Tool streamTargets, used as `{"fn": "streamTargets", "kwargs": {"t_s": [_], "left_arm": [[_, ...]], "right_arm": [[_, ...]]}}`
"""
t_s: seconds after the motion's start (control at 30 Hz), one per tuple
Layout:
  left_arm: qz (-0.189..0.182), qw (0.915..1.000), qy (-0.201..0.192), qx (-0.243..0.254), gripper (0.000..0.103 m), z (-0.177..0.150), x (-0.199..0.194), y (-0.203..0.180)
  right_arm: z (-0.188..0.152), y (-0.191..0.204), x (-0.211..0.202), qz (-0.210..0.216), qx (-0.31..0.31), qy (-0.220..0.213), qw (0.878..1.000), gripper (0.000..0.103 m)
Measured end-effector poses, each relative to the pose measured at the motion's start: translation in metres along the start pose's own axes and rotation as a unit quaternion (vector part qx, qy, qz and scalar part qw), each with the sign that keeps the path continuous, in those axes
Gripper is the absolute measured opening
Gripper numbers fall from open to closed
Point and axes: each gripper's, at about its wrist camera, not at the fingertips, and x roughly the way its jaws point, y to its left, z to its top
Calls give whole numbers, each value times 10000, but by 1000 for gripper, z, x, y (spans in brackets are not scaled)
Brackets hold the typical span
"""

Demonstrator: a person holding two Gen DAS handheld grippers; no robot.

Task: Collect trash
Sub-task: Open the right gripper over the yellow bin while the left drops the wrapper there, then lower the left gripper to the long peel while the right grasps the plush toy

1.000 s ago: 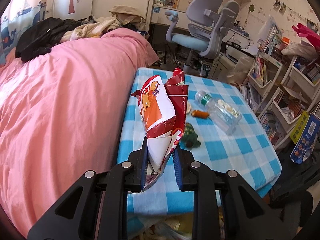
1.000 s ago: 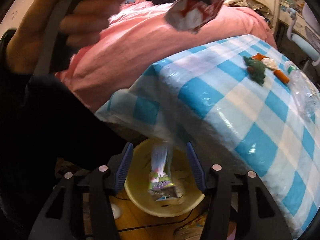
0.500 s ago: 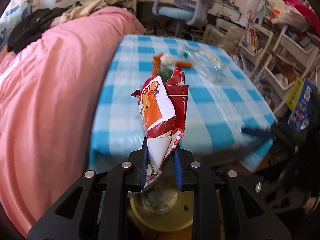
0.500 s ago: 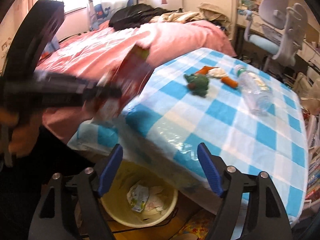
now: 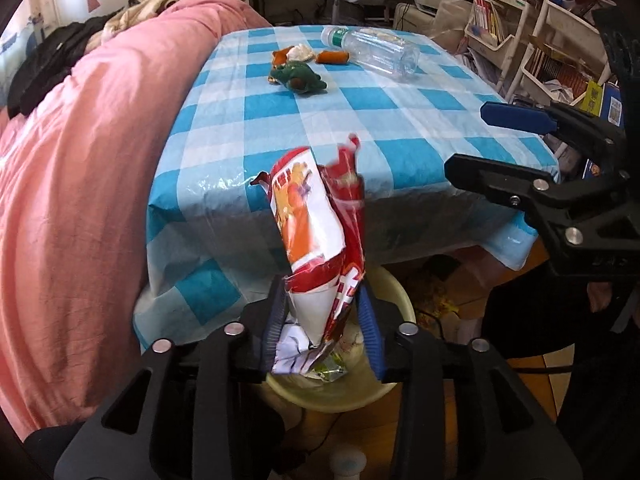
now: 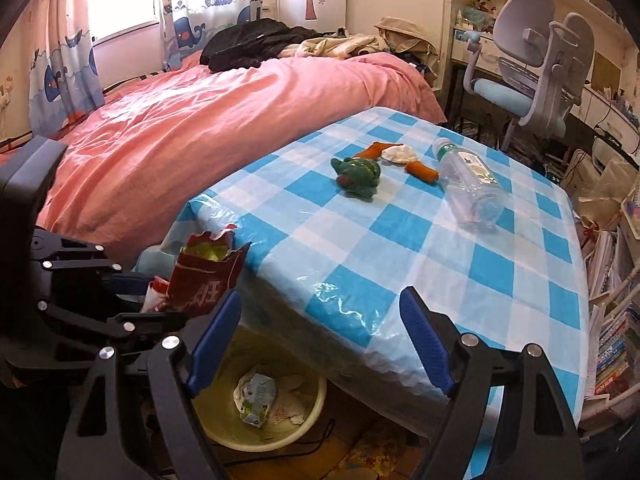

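Note:
My left gripper [image 5: 322,328] is shut on a red, white and orange snack bag [image 5: 316,228], held upright just above a yellow bin [image 5: 384,392] that stands on the floor under the table edge. The bag [image 6: 204,276] and bin [image 6: 296,428] also show in the right wrist view; the bin holds crumpled wrappers. My right gripper [image 6: 320,340] is open and empty at the table's near edge. On the blue checked table [image 6: 400,240] lie a clear plastic bottle [image 6: 468,184], a green toy [image 6: 358,174], orange pieces [image 6: 422,171] and a white wad [image 6: 398,155].
A bed with a pink cover [image 6: 200,120] borders the table's left side. A grey and blue desk chair [image 6: 532,80] stands behind the table. Shelves with books [image 5: 520,40] fill the right side.
My left gripper has lowered with the snack bag from above the table to just over the bin. My right gripper has risen from the bin and opened wider.

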Motion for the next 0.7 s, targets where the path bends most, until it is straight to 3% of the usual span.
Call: {"fn": "streamTargets", "kwargs": {"t_s": [0.4,0.7], "left_arm": [[254,9993,-283,-53,51,6,-9,4],[460,9925,-1082,-328,68,55,-31,20]], "right_arm": [[-3,-5,0,-18,-19,14,10000,79],[-4,-2,1,-62,-91,-35,9999,79]]}}
